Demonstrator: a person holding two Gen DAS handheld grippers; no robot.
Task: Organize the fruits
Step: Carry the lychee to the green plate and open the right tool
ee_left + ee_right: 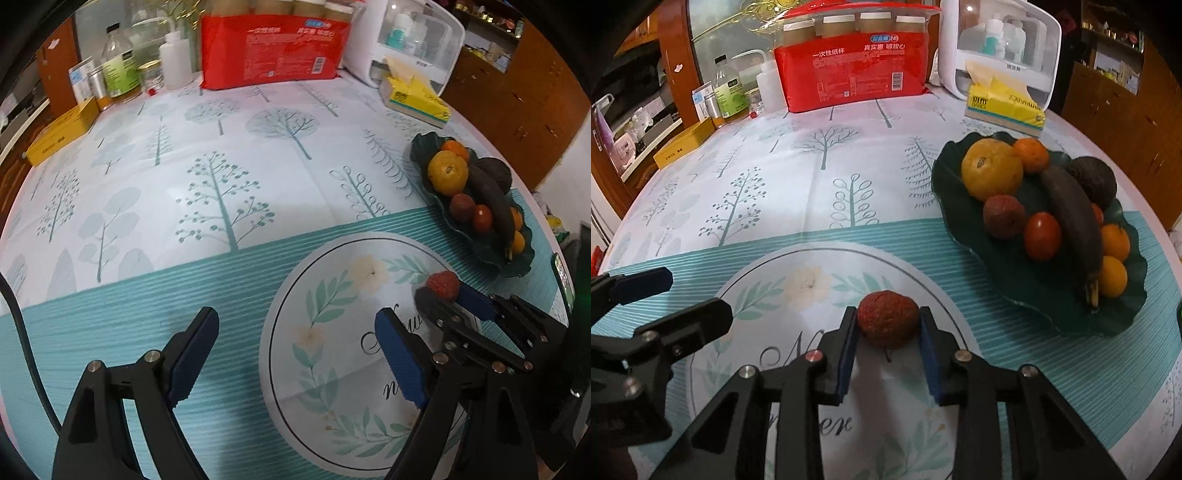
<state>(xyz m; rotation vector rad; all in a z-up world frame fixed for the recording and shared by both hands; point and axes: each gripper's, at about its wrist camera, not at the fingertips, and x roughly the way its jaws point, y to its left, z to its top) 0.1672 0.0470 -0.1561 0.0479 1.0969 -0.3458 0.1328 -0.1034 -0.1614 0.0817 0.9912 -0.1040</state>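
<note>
A wrinkled red fruit (pixel 888 318) is pinched between the blue pads of the right tongs (pixel 888 325), over the round floral print on the tabletop (pixel 812 177); from the right wrist view it cannot be settled whether the fruit is lifted clear of the cloth or resting on it. The left tongs (pixel 295 339) are spread wide and hold nothing, positioned low over the teal striped band just beside the print. The dark green leaf-shaped dish (pixel 1027 291) stands to the right, well apart from the held fruit, and is already loaded: a large yellow citrus (pixel 991 168), a blackened banana (pixel 1071 221), an avocado (pixel 1095 181), a second wrinkled red fruit (pixel 1003 216), a tomato-like fruit (pixel 1042 236) and several small oranges. The step in hand is judged to be the transfer of the last loose fruit to the dish. The next move calls for the grip to be kept, the fruit to be carried rightward over the dish rim, and release to be made onto a free patch near the front edge, so that the stacked fruit is not disturbed.
</note>
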